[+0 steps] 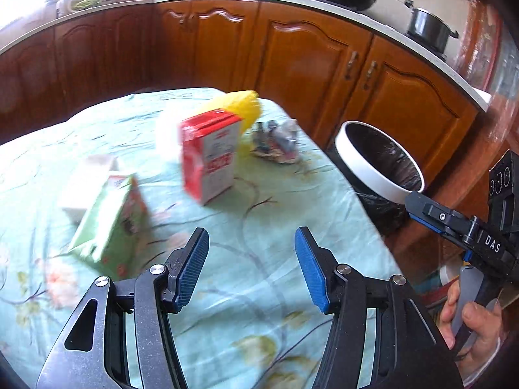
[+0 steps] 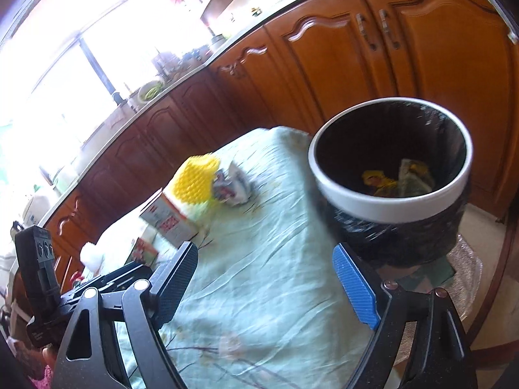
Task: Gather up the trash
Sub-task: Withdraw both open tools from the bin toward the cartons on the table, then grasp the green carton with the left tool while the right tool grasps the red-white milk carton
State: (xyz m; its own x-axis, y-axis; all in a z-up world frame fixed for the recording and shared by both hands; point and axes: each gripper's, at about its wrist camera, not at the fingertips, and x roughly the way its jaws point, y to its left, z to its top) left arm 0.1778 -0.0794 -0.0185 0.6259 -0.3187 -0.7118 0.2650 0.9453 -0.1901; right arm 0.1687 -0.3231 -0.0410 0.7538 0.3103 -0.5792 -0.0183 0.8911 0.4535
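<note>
Both claws are hanging empty over the worktop draped in a pale green flowered cloth (image 1: 266, 275). The left claw (image 1: 251, 269) is standing about half open with nothing between its blue pads; the right claw (image 2: 266, 282) is spread wide, also holding nothing.

Landmark: the round white-rimmed bin lined with a black bag (image 2: 389, 204), standing just off the worktop's edge. Some yellow and greenish scraps are already lying in its bottom.

Trash remaining, placed from the bin:
- the crumpled grey-and-white printed wrapper (image 1: 277, 142) is lying nearest the bin, on the cloth close to the edge.
- the yellow bristly plastic piece (image 1: 245, 107) is sitting just beyond the wrapper, touching or overlapping the red-and-white carton (image 1: 209, 159), which is standing upright farther from the bin.
- the green-and-white carton (image 1: 107, 223) is tilting over, farthest from the bin, beside a white box (image 1: 87, 188).

Judgement: the step in hand looks like reaching for the next piece. Both views are blurring, so slowing before closing would help. The left claw is pointing nearest the green carton; widening it first and squeezing across the narrow faces should be safer than pinching a corner. The wrapper suits the right claw: pressing down into the cloth risks catching fabric, so closing on a raised fold seems better.
</note>
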